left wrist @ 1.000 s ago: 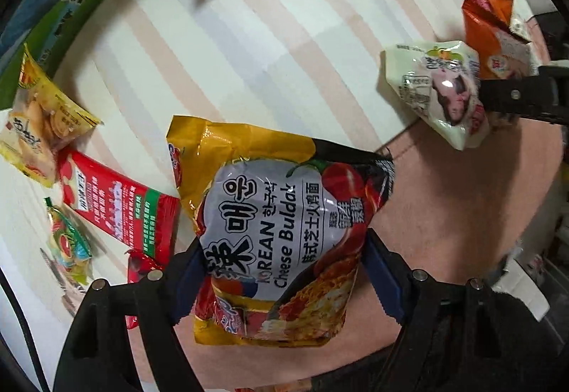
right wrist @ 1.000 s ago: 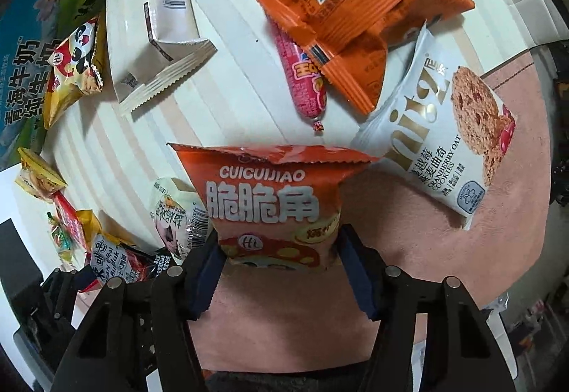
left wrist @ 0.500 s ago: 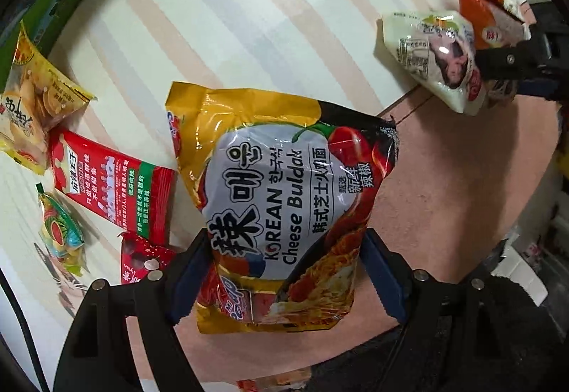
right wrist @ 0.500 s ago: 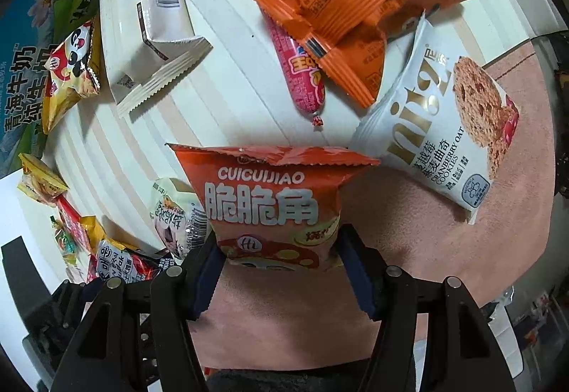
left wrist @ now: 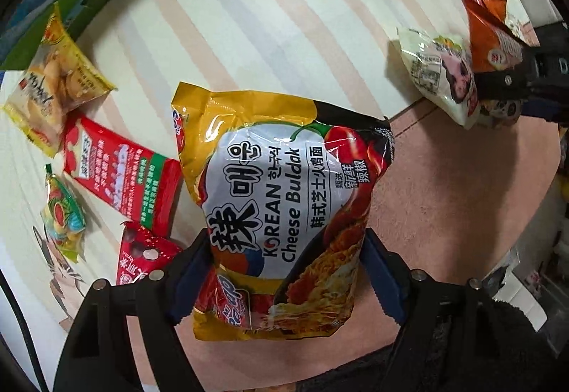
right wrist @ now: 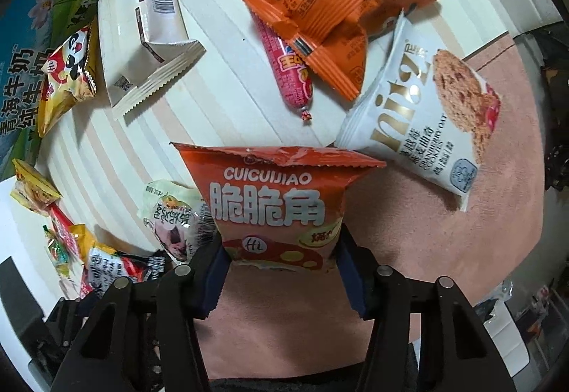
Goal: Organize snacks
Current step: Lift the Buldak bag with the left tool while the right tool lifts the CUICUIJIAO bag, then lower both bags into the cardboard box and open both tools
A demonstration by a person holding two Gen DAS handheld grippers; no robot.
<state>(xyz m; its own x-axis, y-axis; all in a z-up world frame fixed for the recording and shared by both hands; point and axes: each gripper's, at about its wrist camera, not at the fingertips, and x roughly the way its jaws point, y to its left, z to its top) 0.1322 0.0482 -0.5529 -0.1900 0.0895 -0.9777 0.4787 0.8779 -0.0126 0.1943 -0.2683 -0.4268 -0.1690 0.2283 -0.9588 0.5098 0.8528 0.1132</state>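
My left gripper (left wrist: 284,249) points down with a yellow and black Korean Cheese Buldak noodle pack (left wrist: 281,185) between its blue pads. Its jaws are closing a little and the pads press on the pack's sides. My right gripper (right wrist: 281,249) grips an orange CUICUIJIAO snack bag (right wrist: 274,200) by its lower part, and its jaws are closing on it. Both packs hang over the edge where the striped cloth (left wrist: 266,18) meets a pink surface (left wrist: 444,196). The right gripper (left wrist: 515,86) also shows at the right of the left wrist view.
On the striped cloth lie a yellow pack (left wrist: 53,86), a red pack (left wrist: 121,175), a pale green pouch (left wrist: 437,72), a red sausage (right wrist: 274,40), orange packs (right wrist: 330,8), a white cookie bag (right wrist: 423,107), white packets (right wrist: 149,36) and a panda bag (right wrist: 67,72). A milk box (right wrist: 32,36) borders the far left.
The right jaws have drawn in on the orange bag, pinching it narrower. The left gripper has shifted across the table with the noodle pack.
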